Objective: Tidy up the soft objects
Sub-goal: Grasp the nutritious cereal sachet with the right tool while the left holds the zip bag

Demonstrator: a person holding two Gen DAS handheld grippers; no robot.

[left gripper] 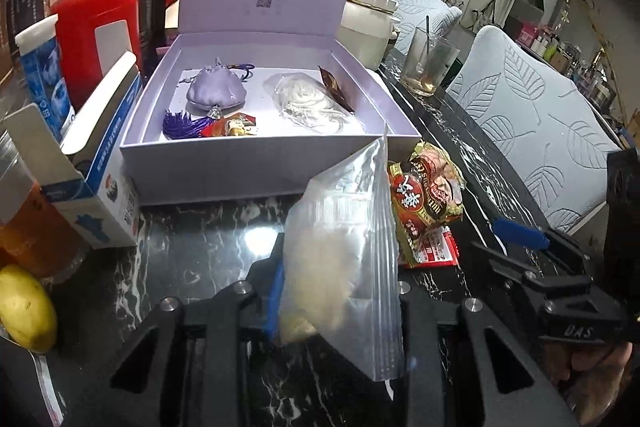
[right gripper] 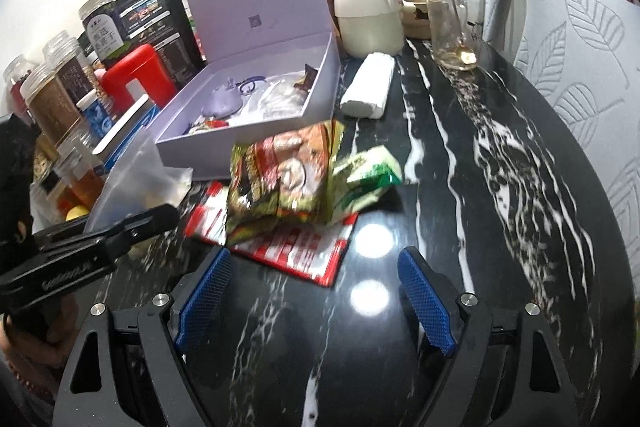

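Black white-veined marble worktop (right gripper: 460, 155), cluttered with jars at nine o'clock. Left claw (left gripper: 340, 291) clamps a clear zip bag (left gripper: 344, 239) before the open lavender box (left gripper: 264, 155). Snack packets (right gripper: 288, 179) centre. Right claw (right gripper: 316, 299) gapes empty. Leaf-patterned chairs (right gripper: 580, 67) at three o'clock.

The black marble worktop (right gripper: 460, 155) is bare at 3 o'clock; shiny snack packets (right gripper: 288, 183) and the open purple box (right gripper: 256, 143) block 11 o'clock.
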